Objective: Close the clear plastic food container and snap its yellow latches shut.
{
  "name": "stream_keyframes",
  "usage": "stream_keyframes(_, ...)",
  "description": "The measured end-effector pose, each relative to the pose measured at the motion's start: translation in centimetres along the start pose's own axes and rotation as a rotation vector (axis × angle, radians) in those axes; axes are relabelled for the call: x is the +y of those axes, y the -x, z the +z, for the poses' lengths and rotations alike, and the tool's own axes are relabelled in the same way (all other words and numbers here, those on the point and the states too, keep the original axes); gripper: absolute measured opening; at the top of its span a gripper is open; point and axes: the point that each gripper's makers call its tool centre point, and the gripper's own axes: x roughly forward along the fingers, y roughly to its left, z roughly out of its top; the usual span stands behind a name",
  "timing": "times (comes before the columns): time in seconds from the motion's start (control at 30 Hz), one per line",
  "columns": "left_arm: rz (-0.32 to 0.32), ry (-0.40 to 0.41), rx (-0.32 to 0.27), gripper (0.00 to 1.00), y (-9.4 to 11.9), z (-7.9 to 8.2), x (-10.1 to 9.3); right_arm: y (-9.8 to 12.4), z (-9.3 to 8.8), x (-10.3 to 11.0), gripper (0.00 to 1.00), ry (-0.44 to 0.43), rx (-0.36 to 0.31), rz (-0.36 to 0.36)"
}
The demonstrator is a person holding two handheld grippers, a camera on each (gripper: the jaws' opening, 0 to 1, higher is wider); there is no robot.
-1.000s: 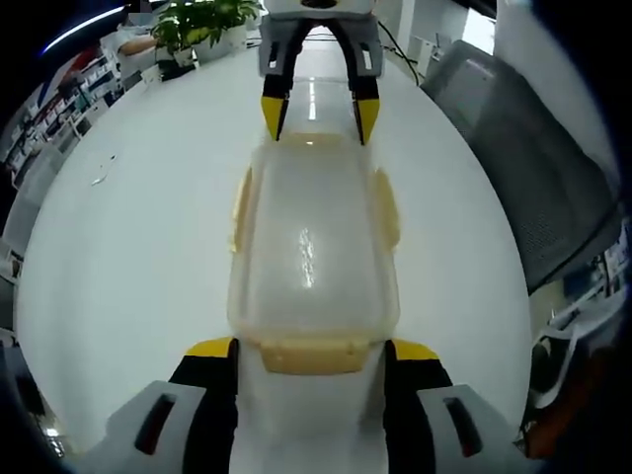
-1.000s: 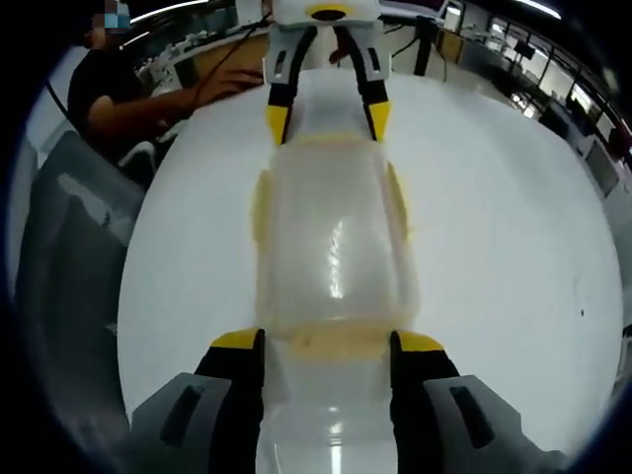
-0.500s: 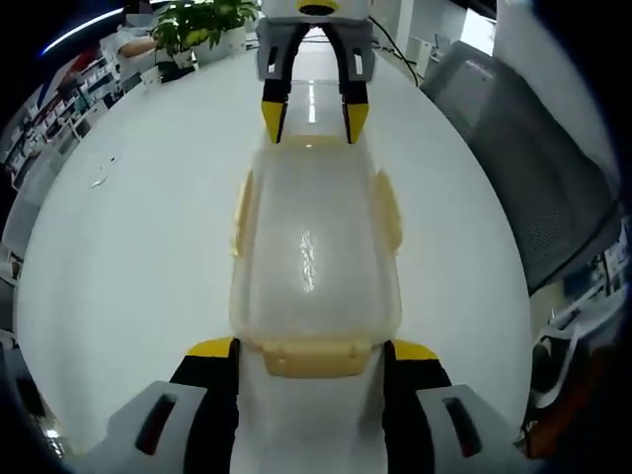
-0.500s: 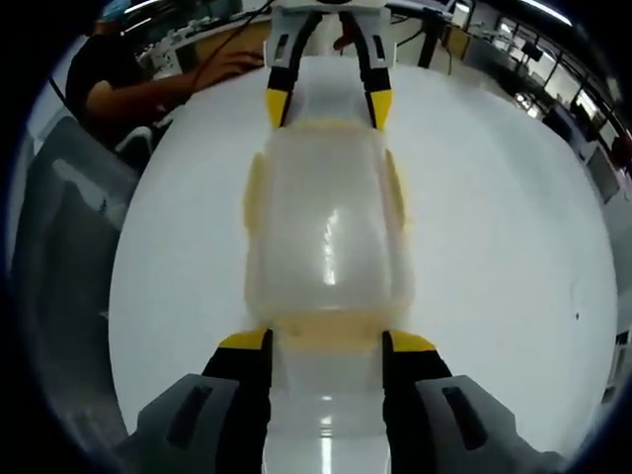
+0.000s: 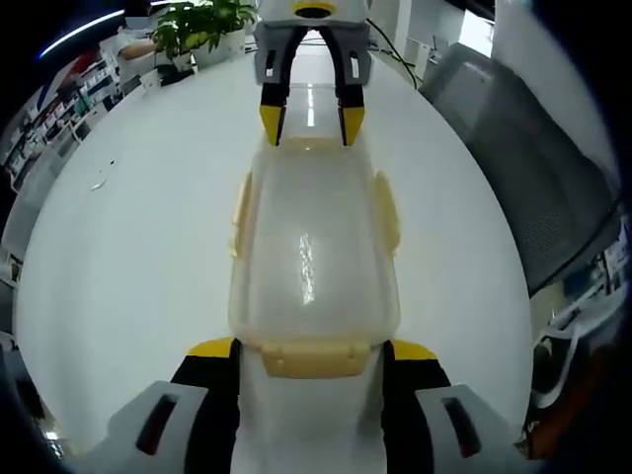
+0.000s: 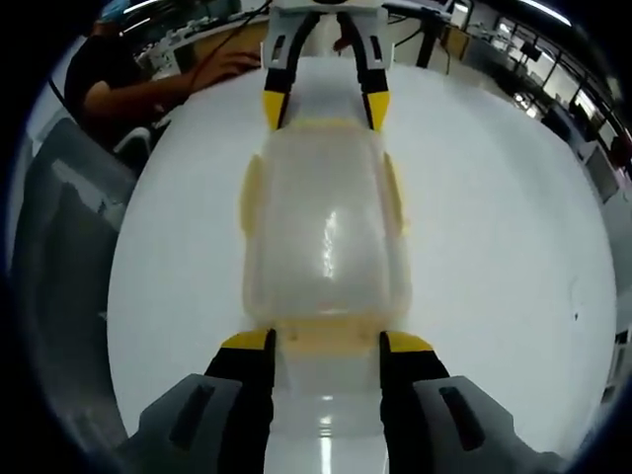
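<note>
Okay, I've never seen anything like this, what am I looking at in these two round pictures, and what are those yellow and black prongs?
These are two fisheye cameras, each riding on a hand-held gripper that a person works; there is no robot arm. The prongs at the bottom of each picture are that gripper's own two jaws.

In the left gripper view, the left gripper sits at one short end of a clear plastic food container, its jaws either side of the yellow latch there. The right gripper faces it from the container's far end.

The right gripper view is the same scene from the opposite end: the right gripper in front, the left gripper beyond.

The container rests on a white table with its lid on. Neither gripper is lifting anything. Behind are a potted plant and a grey chair.
</note>
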Motion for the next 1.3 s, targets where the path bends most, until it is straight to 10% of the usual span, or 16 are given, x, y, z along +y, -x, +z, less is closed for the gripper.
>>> stream_keyframes(1.3,-0.005,-0.003,0.014,0.34,0.15,-0.23,0.33,-0.20,-0.16,-0.14,0.37,-0.004,0.023,0.000)
